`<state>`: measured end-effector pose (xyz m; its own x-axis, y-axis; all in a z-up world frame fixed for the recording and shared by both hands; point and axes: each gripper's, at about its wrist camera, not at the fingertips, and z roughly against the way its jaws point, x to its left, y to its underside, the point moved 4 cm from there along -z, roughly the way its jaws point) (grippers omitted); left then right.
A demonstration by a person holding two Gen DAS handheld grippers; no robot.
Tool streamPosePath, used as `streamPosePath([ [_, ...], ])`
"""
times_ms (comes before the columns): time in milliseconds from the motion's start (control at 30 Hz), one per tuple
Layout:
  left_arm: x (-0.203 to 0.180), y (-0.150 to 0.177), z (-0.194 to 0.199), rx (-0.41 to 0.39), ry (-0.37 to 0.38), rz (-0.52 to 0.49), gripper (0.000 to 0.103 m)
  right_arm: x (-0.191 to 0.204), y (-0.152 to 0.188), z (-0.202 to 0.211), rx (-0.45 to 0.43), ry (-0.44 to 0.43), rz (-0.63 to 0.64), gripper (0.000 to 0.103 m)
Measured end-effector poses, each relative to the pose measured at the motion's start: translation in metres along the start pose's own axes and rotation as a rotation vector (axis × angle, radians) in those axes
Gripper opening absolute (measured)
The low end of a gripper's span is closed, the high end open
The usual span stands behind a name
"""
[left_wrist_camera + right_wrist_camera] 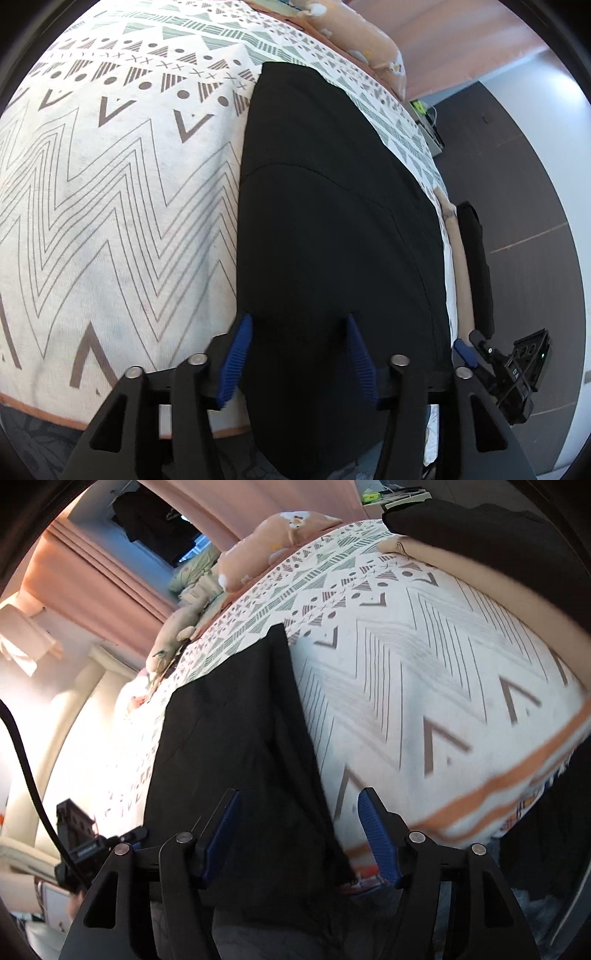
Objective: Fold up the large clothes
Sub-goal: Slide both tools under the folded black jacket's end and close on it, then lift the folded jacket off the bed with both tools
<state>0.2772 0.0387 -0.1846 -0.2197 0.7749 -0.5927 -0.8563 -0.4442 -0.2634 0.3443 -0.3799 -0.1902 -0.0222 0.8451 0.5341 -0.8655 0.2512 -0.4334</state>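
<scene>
A large black garment (332, 206) lies in a long strip on a bed with a white patterned cover (110, 192), its near end hanging over the bed's edge. My left gripper (299, 354) is open, its blue pads (236, 354) spread over the garment's near end. My right gripper (299, 834) is open too, above the garment's (236, 738) near right edge, with one pad over the cloth and the other over the bed cover (424, 657). Each gripper shows at the side of the other's view: the right one (461, 350) in the left wrist view, the left one (136, 836) in the right wrist view.
Peach pillows and soft toys (280, 535) lie at the head of the bed (354, 33). Pink curtains (92, 583) hang behind. A dark wood floor (517, 166) runs beside the bed. A person's bare arm (480, 576) reaches across the cover.
</scene>
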Motion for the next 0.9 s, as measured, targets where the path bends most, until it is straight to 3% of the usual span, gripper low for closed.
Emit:
streamPosePath([
  [133,0.003,-0.011,-0.009,0.006,-0.002,0.016,0.06,0.002,-0.018,-0.022,0.05,0.004,0.01,0.066],
  [300,0.006,-0.031,-0.019,-0.008,-0.014,0.019,0.06,0.012,-0.036,-0.057,0.14,-0.046,0.036,0.075],
  [500,0.007,-0.058,-0.029,-0.032,-0.034,0.018,0.06,0.009,-0.048,-0.101,0.267,-0.089,0.031,0.075],
  [733,0.007,-0.084,-0.046,-0.032,-0.065,0.009,0.06,0.011,-0.062,-0.133,0.341,-0.184,0.032,0.075],
  [900,0.005,-0.102,-0.057,-0.037,-0.08,-0.001,0.06,0.017,-0.078,-0.161,0.396,-0.266,0.008,0.067],
])
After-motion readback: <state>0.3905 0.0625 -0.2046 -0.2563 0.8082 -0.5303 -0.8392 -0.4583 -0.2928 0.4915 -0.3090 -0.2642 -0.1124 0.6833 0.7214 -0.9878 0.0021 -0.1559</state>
